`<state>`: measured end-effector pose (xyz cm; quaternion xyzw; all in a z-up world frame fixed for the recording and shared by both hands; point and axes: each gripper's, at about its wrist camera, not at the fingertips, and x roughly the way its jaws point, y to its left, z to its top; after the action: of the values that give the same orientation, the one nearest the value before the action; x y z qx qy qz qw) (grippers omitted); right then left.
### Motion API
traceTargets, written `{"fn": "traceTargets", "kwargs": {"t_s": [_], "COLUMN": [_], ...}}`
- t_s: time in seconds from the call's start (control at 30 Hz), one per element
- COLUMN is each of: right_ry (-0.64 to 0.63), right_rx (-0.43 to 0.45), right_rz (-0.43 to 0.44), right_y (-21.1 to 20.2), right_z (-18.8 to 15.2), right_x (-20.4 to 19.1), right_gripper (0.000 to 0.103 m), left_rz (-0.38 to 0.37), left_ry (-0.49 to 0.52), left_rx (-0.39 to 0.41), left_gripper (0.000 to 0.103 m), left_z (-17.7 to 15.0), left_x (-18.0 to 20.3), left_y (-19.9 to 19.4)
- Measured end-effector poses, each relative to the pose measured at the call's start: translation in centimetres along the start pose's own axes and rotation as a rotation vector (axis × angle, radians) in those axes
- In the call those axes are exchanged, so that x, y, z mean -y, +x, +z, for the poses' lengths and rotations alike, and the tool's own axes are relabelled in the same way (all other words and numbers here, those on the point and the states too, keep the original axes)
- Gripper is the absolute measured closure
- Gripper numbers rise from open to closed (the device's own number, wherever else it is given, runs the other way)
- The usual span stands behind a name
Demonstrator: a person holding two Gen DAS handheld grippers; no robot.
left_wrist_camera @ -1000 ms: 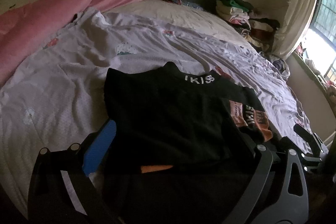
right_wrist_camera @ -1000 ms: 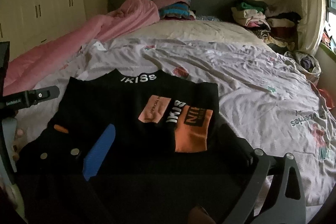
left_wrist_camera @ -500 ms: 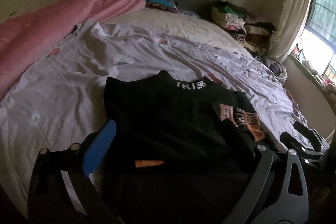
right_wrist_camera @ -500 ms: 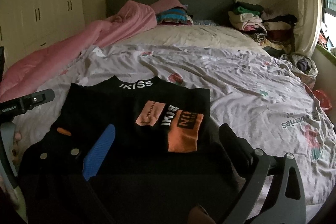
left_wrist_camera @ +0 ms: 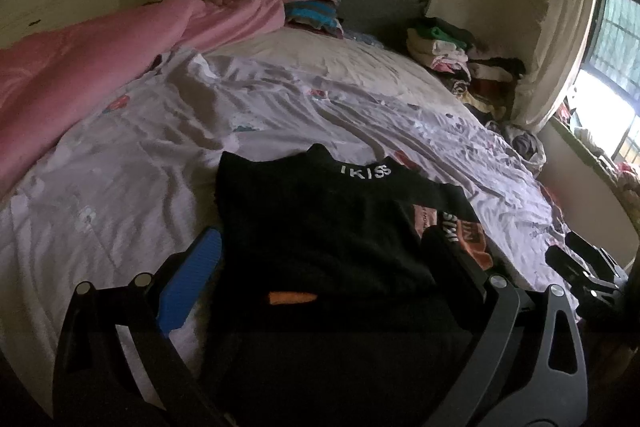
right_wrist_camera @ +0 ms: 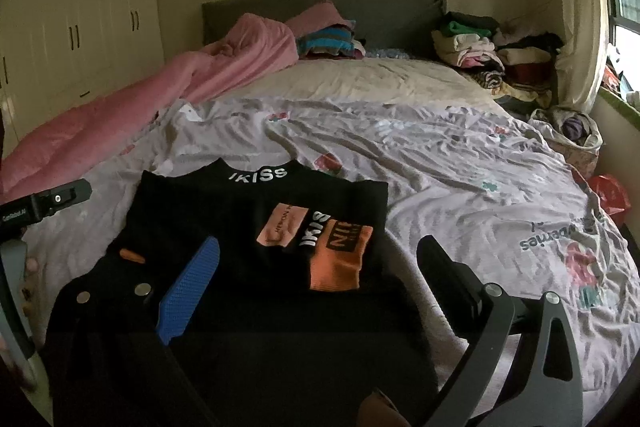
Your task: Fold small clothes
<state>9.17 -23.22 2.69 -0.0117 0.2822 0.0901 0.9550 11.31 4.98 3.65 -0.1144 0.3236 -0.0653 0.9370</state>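
A small black top (left_wrist_camera: 320, 227) with a white-lettered collar lies flat on the pale printed bedsheet (left_wrist_camera: 120, 187), its orange-patched sleeve folded over the body on the right. It also shows in the right wrist view (right_wrist_camera: 240, 227), sleeve patch (right_wrist_camera: 340, 259) on top. My left gripper (left_wrist_camera: 320, 259) is open and empty, held above the top's near hem. My right gripper (right_wrist_camera: 316, 259) is open and empty, above the near hem too. The other gripper's body shows at the left edge of the right wrist view (right_wrist_camera: 44, 207).
A pink duvet (right_wrist_camera: 140, 107) runs along the bed's left side. Piles of folded clothes (right_wrist_camera: 480, 47) sit at the headboard on the right, more (right_wrist_camera: 328, 43) in the middle. A bag (right_wrist_camera: 572, 131) lies at the bed's right edge, by the window.
Both grippers have drawn back and risen from the top, so it looks smaller and farther away. The top lies as before. Both jaws stay open.
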Motion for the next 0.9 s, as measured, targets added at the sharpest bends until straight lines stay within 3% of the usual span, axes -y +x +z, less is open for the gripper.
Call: {"fn": "traceTargets", "kwargs": {"t_s": [0.57, 0.9], "right_ry": [0.019, 0.038], "right_rx": [0.032, 0.029], "right_rz": [-0.008, -0.016], "right_y": [-3.7, -5.4], "right_z": [-0.2, -1.0], "right_x": [2.4, 4.4], "right_gripper": [0.005, 0.005], "left_rz": [0.005, 0.044], "left_ry": [0.057, 0.084], "left_rx": [0.007, -0.026], "left_gripper": [0.010, 0.010], "left_z": [-1.4, -2.8], "left_x": [1.9, 2.1], "left_y": [-3.7, -5.0]}}
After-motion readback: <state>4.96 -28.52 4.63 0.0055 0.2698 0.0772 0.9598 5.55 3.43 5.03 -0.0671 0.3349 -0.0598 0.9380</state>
